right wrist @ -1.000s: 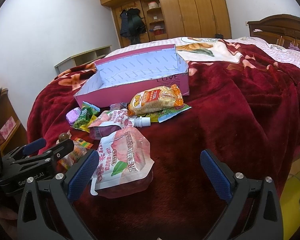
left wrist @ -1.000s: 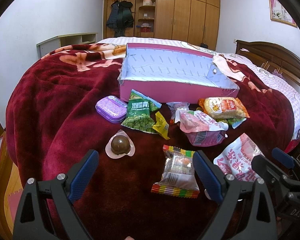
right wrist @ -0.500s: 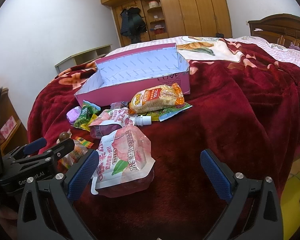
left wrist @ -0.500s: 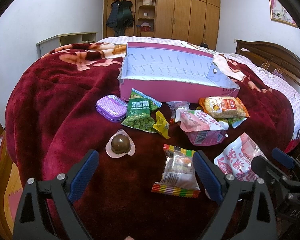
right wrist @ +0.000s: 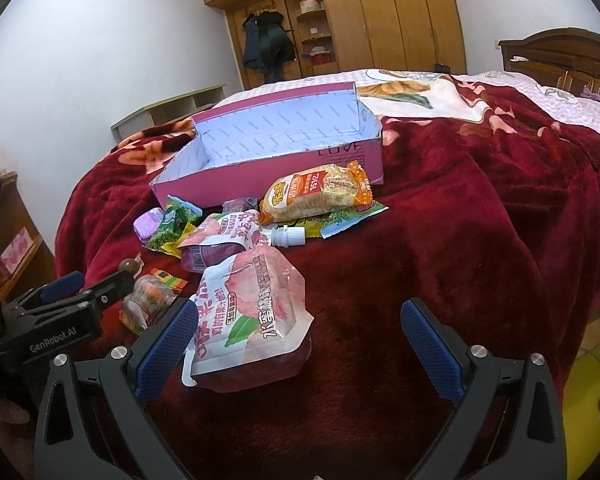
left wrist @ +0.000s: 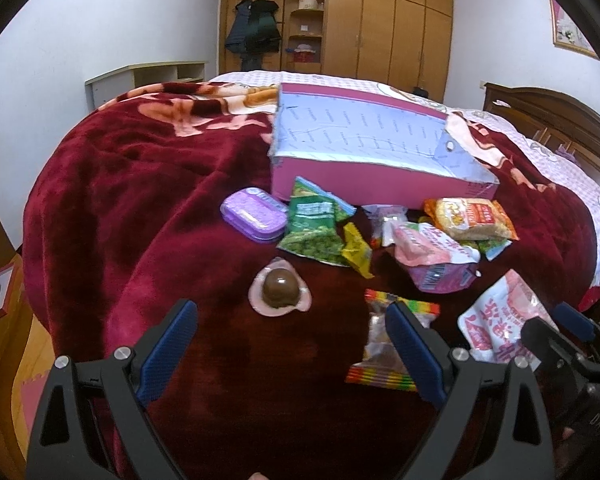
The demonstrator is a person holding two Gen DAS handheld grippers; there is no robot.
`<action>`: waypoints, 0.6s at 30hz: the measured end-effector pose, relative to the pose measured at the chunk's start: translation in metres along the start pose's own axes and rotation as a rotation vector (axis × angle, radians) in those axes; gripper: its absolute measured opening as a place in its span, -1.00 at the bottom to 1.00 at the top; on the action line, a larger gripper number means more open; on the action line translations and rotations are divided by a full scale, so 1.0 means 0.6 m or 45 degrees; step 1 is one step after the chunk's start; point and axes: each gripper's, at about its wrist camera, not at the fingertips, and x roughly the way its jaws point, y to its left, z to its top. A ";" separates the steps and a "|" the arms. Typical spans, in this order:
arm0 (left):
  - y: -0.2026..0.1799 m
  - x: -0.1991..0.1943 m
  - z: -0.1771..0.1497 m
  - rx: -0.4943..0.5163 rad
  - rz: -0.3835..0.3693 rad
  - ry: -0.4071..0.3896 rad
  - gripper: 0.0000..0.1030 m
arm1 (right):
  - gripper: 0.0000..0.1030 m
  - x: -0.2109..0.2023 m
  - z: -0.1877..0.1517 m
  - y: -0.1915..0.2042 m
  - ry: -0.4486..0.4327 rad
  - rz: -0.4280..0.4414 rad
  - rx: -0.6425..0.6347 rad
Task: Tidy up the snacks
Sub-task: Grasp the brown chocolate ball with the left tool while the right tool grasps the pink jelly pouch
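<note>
Two spread tools, left (left wrist: 292, 354) marked "GenRobot.AI", right (right wrist: 300, 346), pink box (right wrist: 284, 178) "LOVE"

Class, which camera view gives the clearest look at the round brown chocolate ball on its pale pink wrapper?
The left wrist view: the round brown chocolate ball sits whole and unobstructed on the dark red blanket, just ahead of the open left claw. In the right wrist view the ball is only a small shape at the far left, partly behind the left claw.
</note>
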 end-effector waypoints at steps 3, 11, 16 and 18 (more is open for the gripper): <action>0.014 0.000 0.002 -0.014 0.023 0.001 0.89 | 1.00 0.000 0.000 0.002 0.005 0.001 -0.007; 0.043 0.014 0.011 -0.038 0.055 0.013 0.89 | 1.00 0.006 0.000 0.011 0.025 0.010 -0.043; 0.033 0.035 0.017 -0.006 0.014 0.036 0.77 | 1.00 0.011 -0.001 0.017 0.039 0.009 -0.057; 0.024 0.046 0.019 0.018 -0.004 0.054 0.61 | 1.00 0.014 0.000 0.017 0.042 0.010 -0.061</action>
